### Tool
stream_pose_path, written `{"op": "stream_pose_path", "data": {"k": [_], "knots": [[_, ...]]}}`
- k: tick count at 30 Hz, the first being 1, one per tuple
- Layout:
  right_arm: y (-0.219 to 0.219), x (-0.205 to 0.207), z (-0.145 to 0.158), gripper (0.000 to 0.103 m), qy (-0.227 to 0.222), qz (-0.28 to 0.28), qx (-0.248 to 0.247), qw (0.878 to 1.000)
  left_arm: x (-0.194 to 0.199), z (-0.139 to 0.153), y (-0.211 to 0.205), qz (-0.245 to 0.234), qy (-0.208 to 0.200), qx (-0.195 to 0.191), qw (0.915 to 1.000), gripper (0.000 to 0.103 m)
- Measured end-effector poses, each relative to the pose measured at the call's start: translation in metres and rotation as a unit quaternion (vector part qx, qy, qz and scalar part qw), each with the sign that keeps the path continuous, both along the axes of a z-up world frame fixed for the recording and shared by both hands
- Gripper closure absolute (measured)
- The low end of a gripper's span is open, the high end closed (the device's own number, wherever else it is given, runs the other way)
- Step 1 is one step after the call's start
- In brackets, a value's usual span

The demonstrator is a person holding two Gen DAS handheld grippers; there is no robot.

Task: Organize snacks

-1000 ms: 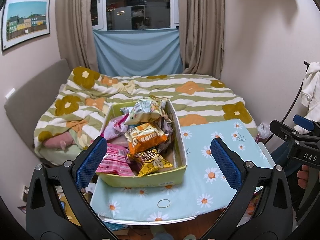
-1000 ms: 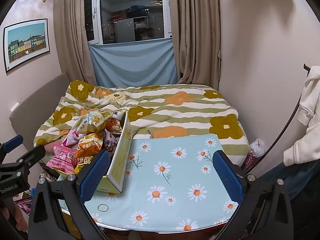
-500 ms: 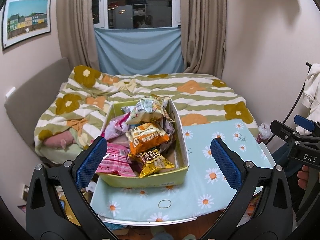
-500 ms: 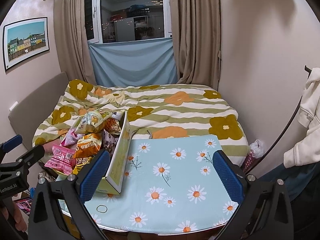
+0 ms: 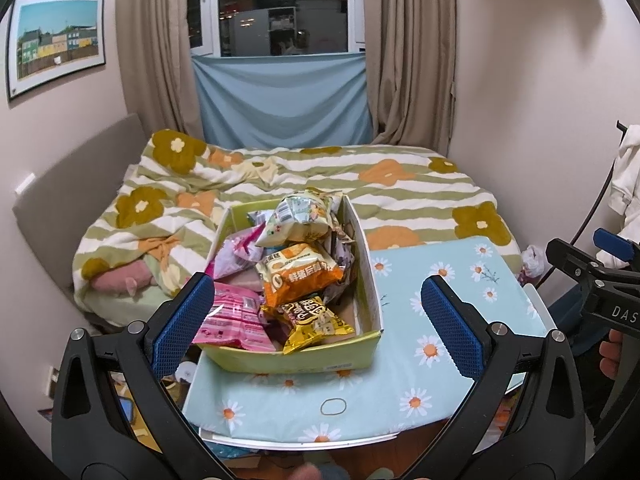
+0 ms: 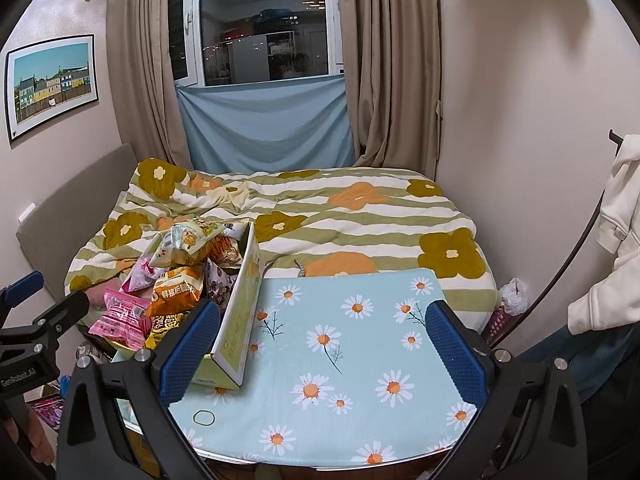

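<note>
While both claws hang spread wide with nothing between their blue pads, the left claw [image 5: 316, 316] frames the yellow-green box [image 5: 296, 356] straight ahead of it, and the right claw [image 6: 320, 340] has that same box [image 6: 238, 320] just beyond its left finger. One box stands on the worktop [image 5: 440, 360]; inside it at least six snack packets can be counted, piled loosely: a pale packet [image 5: 300, 220] on top at the far end, an orange packet [image 5: 298, 278] below it, a yellow-brown packet [image 5: 316, 320] nearest the claw, a pink packet [image 5: 236, 320] partly behind the left finger, and two paler pink-purple ones further in. More wrappers lie under the heap, too buried to count. One thin loop [image 6: 203, 417], perhaps a rubber band, lies on the cloth near the right claw's left finger. The worktop wears a light blue daisy-print cloth, bare ahead of the right claw. Beyond it spreads a bed [image 6: 340, 208] with a striped, flowered blanket, then beige curtains, a dark window, and one framed picture [image 5: 56, 40] on the left wall.
</note>
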State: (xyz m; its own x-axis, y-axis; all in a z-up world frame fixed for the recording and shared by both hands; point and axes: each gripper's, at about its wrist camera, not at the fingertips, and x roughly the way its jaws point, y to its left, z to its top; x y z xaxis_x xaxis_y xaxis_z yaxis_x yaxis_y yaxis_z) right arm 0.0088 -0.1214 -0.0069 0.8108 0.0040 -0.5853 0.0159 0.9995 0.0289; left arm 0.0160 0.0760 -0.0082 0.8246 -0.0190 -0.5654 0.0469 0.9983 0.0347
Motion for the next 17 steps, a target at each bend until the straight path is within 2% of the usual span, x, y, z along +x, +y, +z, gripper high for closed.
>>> {"op": "stream_pose_path", "data": {"k": [9, 17], "knots": [[0.0, -0.001, 0.0, 0.001, 0.001, 0.002, 0.003, 1.0, -0.007, 0.001, -0.001, 0.008, -0.001, -0.014, 0.9999, 0.0], [-0.001, -0.007, -0.005, 0.001, 0.002, 0.005, 0.004, 1.0, -0.02, 0.001, -0.004, 0.018, -0.01, -0.012, 0.9997, 0.0]]}}
